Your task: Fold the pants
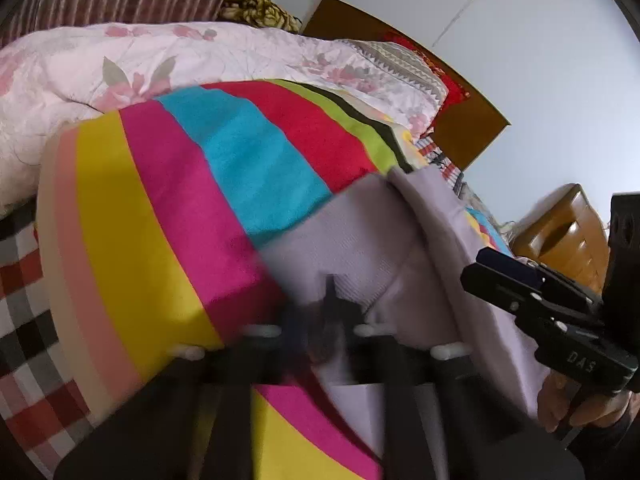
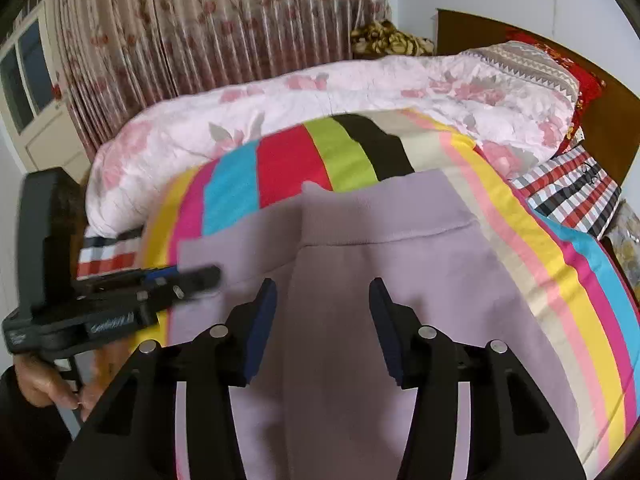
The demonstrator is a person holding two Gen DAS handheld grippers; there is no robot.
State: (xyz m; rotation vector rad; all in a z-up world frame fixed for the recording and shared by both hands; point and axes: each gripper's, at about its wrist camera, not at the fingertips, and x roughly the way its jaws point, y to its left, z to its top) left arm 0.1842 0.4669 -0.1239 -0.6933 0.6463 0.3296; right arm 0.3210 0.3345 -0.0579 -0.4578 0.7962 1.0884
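Bedroom: floral pleated curtain (image 2: 192, 32) behind bed, wooden headboard (image 2: 600, 120), pale wall (image 1: 540, 60), wooden nightstand (image 1: 568, 232), white-framed door (image 2: 28, 92) at left

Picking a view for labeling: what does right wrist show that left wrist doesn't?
Right wrist only: window, the waistband seam of the lilac pants, and the right gripper with jaws open above them. Left wrist only: wooden drawers, and the blurred left gripper closed on the pants. Both: striped blanket, floral quilt, curtain, headboard.

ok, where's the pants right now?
Pants lie on the striped blanket under the open right gripper, left gripper at their left edge.
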